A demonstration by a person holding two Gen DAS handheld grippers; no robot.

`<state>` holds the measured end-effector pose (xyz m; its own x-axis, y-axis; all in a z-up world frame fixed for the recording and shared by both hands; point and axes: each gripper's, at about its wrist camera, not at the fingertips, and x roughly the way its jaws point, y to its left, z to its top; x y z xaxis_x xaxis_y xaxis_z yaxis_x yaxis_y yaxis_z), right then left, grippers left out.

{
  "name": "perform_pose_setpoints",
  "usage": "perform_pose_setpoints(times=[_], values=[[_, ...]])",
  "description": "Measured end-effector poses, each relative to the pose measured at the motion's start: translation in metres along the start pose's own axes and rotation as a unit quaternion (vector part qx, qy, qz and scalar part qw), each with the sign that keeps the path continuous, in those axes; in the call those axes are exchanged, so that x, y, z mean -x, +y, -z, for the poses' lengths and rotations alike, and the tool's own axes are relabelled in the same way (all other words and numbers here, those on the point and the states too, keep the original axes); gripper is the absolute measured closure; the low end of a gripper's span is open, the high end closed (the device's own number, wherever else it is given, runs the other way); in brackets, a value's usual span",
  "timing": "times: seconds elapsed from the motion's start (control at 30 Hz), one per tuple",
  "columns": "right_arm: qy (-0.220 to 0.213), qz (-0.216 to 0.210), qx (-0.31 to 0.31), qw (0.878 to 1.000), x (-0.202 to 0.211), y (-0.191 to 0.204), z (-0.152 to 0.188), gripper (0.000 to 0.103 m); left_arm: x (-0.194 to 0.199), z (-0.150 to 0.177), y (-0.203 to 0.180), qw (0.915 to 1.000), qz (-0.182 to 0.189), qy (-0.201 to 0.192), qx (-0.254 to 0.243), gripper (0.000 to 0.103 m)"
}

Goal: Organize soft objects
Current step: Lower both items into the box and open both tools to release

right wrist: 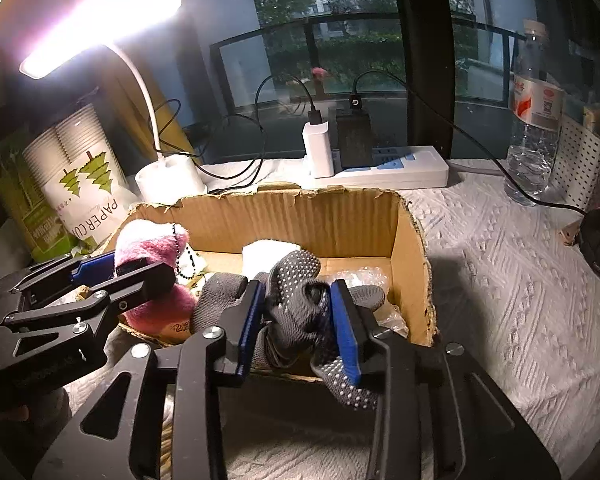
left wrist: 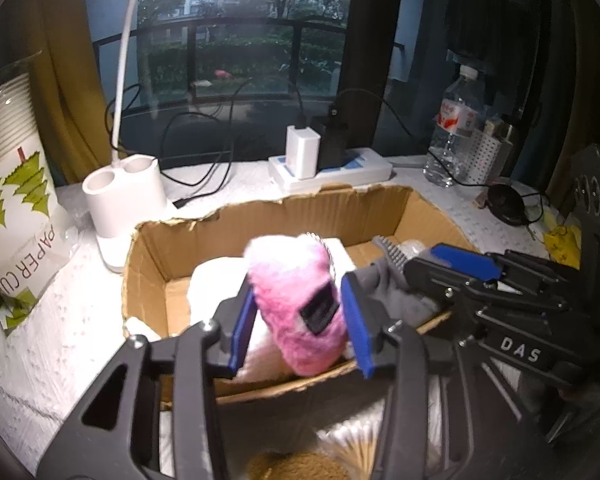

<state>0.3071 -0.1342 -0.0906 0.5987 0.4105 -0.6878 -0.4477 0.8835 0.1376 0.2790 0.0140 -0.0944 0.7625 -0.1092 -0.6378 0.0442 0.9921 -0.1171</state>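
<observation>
A torn cardboard box (left wrist: pixel 260 224) (right wrist: pixel 292 216) stands on the white cloth. My left gripper (left wrist: pixel 300 332) (right wrist: pixel 128 268) is shut on a pink plush toy (left wrist: pixel 296 292) (right wrist: pixel 148 248) with a black label and a bead chain, held over the box's near left side. My right gripper (right wrist: pixel 300 328) (left wrist: pixel 456 264) is shut on a grey dotted work glove (right wrist: pixel 296 304) (left wrist: pixel 396 276) over the box's near right side. A white soft item (right wrist: pixel 268 252) (left wrist: pixel 216 284) lies inside the box.
A white desk lamp (left wrist: pixel 124 192) and a paper-cup sleeve (left wrist: pixel 16 200) stand left of the box. A power strip with chargers (right wrist: pixel 376 168) and cables lies behind it. A water bottle (right wrist: pixel 534 120) stands back right. A brown plush (left wrist: pixel 300 464) lies under my left gripper.
</observation>
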Motion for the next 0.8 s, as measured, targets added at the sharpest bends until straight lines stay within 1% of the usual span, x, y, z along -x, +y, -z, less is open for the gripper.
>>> perform_pose_setpoints(times=[0.1,0.27,0.43,0.8], values=[[-0.005,0.004,0.000,1.000,0.005,0.001,-0.001,0.060,0.006,-0.001,0.000,1.0000,-0.001,-0.006,0.003,0.055],[-0.016,0.021,0.002,1.000,0.017,0.003,-0.004,0.059,0.018,-0.003,0.000,0.9998,-0.004,-0.020,0.003,0.052],[-0.029,0.037,0.003,0.999,0.032,0.003,-0.004,0.054,0.029,-0.003,-0.002,0.9995,-0.006,-0.030,0.002,0.052],[-0.043,0.048,0.004,0.998,0.062,0.013,0.004,0.054,0.060,0.003,-0.009,0.9986,0.002,-0.051,-0.007,0.052]])
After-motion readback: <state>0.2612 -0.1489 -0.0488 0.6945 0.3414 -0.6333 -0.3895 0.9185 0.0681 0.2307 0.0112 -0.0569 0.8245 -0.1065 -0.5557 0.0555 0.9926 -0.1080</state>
